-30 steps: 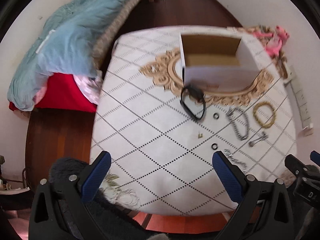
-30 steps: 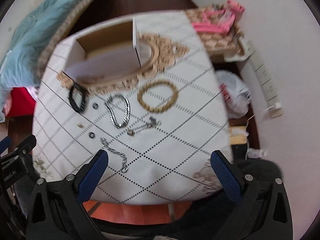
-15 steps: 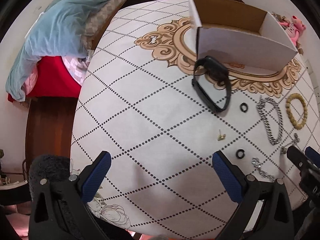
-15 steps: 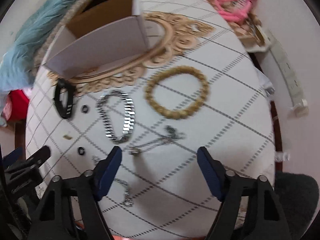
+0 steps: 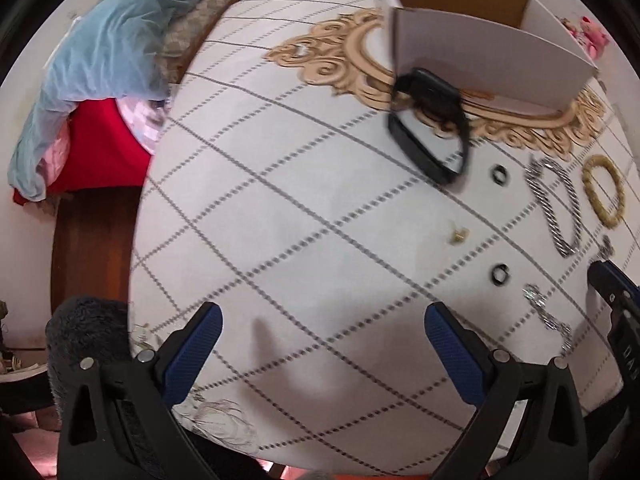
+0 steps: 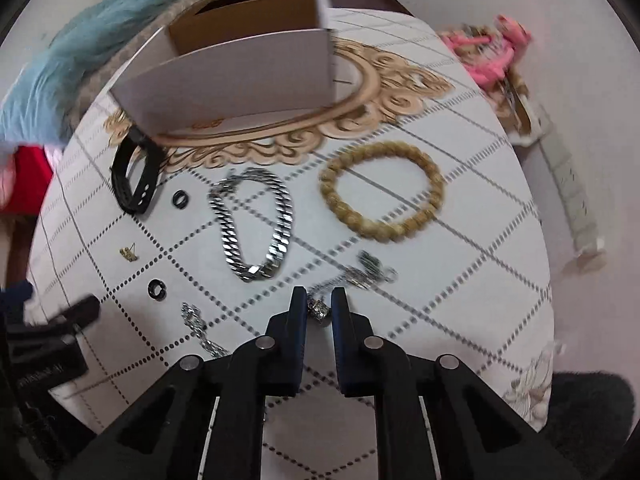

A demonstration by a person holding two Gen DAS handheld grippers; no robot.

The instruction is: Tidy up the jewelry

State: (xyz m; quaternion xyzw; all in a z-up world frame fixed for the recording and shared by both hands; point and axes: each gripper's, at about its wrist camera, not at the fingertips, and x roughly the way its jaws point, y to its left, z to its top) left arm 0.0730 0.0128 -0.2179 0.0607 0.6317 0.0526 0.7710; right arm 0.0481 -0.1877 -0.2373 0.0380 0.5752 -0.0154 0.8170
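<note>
Jewelry lies on a white round table (image 6: 460,280) in front of an open cardboard box (image 6: 240,72). My right gripper (image 6: 319,307) has its fingers nearly closed around the end bead of a small silver charm chain (image 6: 360,274). Beyond it lie a silver link bracelet (image 6: 252,224), a yellow bead bracelet (image 6: 382,190), a black watch (image 6: 134,176), two black rings (image 6: 181,200) (image 6: 156,289), a gold earring (image 6: 129,253) and a thin silver chain (image 6: 196,324). My left gripper (image 5: 320,344) is open and empty over bare tablecloth, left of the watch (image 5: 432,128) and rings (image 5: 500,274).
A blue blanket (image 5: 100,52) and red cloth (image 5: 100,148) lie on a seat left of the table. A pink item (image 6: 496,52) and a white power strip (image 6: 572,196) sit to the right by the wall. The table's front edge is near both grippers.
My right gripper has moved down and forward to the charm chain and its fingers have closed around the chain's end. My left gripper has moved closer over the table.
</note>
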